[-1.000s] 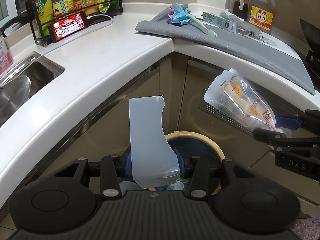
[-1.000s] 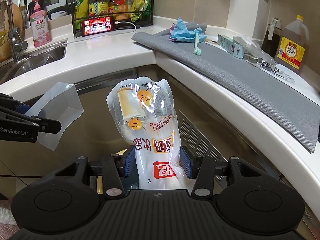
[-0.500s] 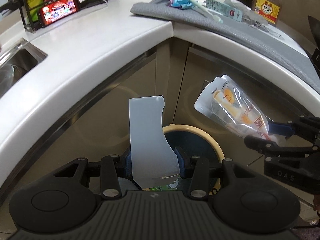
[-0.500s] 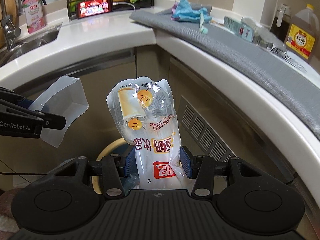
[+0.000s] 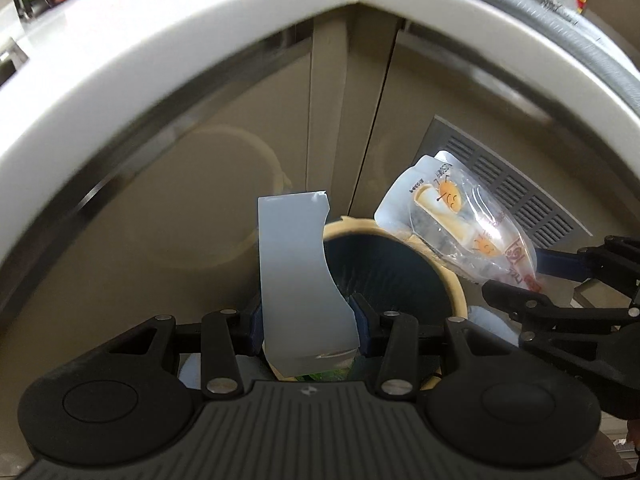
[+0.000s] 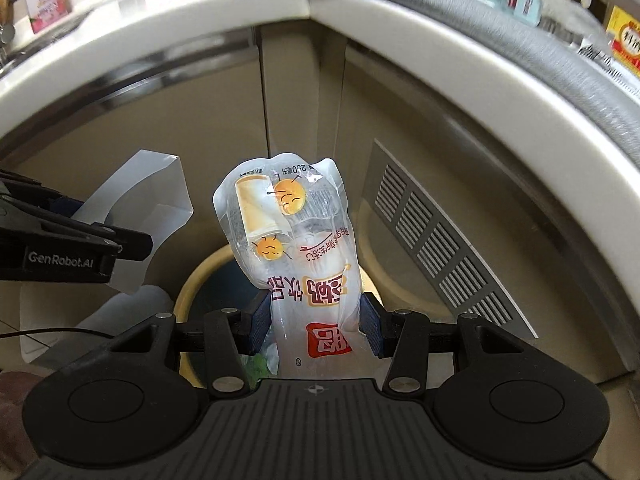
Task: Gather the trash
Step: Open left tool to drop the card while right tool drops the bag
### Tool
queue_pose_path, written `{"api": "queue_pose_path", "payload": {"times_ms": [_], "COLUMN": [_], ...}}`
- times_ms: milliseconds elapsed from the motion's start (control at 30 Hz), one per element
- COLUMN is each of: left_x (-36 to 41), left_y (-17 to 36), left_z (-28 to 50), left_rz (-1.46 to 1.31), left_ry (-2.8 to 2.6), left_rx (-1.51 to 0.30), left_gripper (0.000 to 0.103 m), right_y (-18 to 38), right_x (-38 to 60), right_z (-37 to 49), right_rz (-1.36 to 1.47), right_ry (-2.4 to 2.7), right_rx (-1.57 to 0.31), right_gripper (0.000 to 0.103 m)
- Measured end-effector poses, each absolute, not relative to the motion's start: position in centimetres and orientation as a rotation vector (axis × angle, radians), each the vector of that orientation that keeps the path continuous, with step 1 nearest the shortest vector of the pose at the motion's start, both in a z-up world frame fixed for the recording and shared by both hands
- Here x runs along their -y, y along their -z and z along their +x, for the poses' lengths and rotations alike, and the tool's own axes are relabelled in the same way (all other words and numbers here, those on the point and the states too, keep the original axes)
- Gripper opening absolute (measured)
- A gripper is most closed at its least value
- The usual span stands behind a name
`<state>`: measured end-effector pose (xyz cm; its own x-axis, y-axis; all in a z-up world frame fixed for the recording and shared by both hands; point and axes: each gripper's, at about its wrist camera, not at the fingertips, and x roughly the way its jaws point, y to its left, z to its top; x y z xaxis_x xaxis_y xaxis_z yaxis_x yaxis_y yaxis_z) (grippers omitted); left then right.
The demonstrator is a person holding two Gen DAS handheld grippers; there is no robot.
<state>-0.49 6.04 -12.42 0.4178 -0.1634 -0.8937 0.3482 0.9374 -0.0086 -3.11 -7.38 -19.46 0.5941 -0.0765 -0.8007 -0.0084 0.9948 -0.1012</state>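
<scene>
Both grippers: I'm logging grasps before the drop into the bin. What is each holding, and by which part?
Left gripper clamps a torn white plastic piece near its lower end. Right gripper clamps a printed drink pouch across its lower part.

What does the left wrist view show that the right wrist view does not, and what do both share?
Only the left wrist view shows the left gripper head-on, shut on the white plastic piece. Only the right wrist view shows the right gripper head-on, shut on the printed drink pouch, and a pink bottle on the counter. Both show the yellow-rimmed bin below, each other's gripper from the side, and the vent grille.
</scene>
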Motion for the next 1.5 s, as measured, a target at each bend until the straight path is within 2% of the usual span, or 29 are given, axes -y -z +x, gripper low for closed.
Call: {"api": "queue_pose_path", "payload": {"times_ms": [333, 633, 767, 800, 833, 900, 1000, 1267, 1500], "left_x": [-3.9, -2.7, -2.3, -2.3, -2.4, -2.6, -3.2, -4.2, -5.1], "left_y": [18.0, 21.3, 22.2, 22.4, 22.4, 22.4, 22.0, 18.8, 14.9], "left_z": [3.1, 5.3, 5.4, 5.6, 5.6, 5.7, 5.5, 3.1, -0.6], "left_rz": [0.207, 0.238, 0.268, 0.268, 0.269, 0.283, 0.296, 0.334, 0.317], "left_ry": [0.334, 0.32, 0.302, 0.3, 0.297, 0.257, 0.245, 0.265, 0.285], "left_rx": [-1.257, -1.334, -1.346, -1.349, -1.355, -1.348, -1.315, -1.234, -1.134], "left_gripper": [0.048, 0.048, 0.048, 0.053, 0.069, 0.09, 0.102, 0.102, 0.102], "right_y": [24.4, 27.4, 27.9, 27.9, 27.9, 27.9, 27.9, 24.7, 19.8], "right_x": [8.3, 8.6, 8.7, 8.5, 8.7, 9.0, 10.0, 10.1, 8.5], "right_z": [0.8, 3.6, 4.3, 4.2, 4.3, 4.5, 4.4, 1.5, -3.1], "right_rz": [-0.052, -0.027, -0.02, -0.013, -0.004, 0.012, 0.03, 0.07, -0.026], "right_ry": [0.057, 0.067, 0.074, 0.075, 0.074, 0.081, 0.114, 0.085, 0.054], "right_rx": [-1.086, -1.177, -1.187, -1.188, -1.191, -1.201, -1.198, -1.133, -0.964], "right_gripper": [0.05, 0.051, 0.054, 0.058, 0.059, 0.064, 0.077, 0.079, 0.085]}}
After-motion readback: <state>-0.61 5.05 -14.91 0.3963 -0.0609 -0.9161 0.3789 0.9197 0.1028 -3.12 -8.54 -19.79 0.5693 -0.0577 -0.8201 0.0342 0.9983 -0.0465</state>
